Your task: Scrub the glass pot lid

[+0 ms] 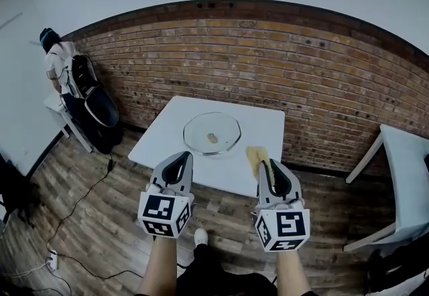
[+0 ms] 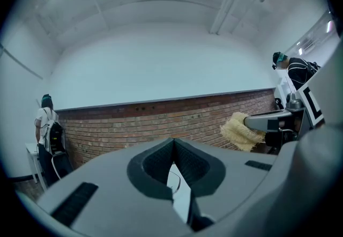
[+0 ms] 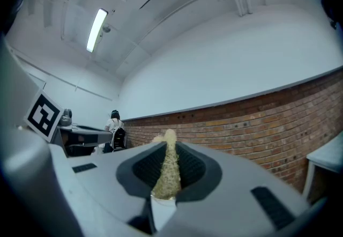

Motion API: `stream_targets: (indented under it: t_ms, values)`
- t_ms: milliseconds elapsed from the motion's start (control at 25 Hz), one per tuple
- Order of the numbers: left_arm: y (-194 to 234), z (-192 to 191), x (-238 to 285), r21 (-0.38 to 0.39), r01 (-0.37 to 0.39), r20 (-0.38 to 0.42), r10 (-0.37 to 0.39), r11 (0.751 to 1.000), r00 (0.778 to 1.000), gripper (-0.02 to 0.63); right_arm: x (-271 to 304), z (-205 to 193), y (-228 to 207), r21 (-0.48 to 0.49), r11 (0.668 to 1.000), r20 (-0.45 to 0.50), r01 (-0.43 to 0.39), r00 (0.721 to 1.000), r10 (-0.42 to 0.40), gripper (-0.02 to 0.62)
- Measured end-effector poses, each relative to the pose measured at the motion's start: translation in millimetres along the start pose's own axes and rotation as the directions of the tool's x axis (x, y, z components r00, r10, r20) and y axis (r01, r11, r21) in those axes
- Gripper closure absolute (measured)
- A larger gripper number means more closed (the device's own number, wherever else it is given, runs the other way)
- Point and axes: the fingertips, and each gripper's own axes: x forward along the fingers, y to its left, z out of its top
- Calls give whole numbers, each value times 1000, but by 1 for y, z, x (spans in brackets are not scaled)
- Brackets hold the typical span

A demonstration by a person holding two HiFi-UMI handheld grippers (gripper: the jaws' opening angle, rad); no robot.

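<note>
A round glass pot lid (image 1: 212, 132) with a small brown knob lies flat on the white table (image 1: 265, 128). My left gripper (image 1: 181, 163) hovers short of the table's near edge, jaws shut with nothing between them (image 2: 173, 145). My right gripper (image 1: 266, 171) is beside it over the table's near right edge, shut on a yellow scrub cloth (image 1: 255, 156). That cloth (image 3: 169, 169) stands pinched between the pads in the right gripper view and shows as a fuzzy tuft (image 2: 239, 131) in the left gripper view. Both grippers are well short of the lid.
A brick wall (image 1: 268, 67) runs behind the table. A person (image 1: 57, 60) stands at the far left by a white stool and a dark bag (image 1: 94, 97). Another white table (image 1: 405, 174) stands at the right. Cables (image 1: 74, 214) lie on the wood floor.
</note>
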Motion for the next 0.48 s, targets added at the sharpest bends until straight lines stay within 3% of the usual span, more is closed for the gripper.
stream_targets:
  t_ms: [480]
  values:
    - [81, -37, 102, -31, 44, -22, -45, 999, 999, 597, 120, -29, -10, -9, 998, -33, 66, 997, -67, 538]
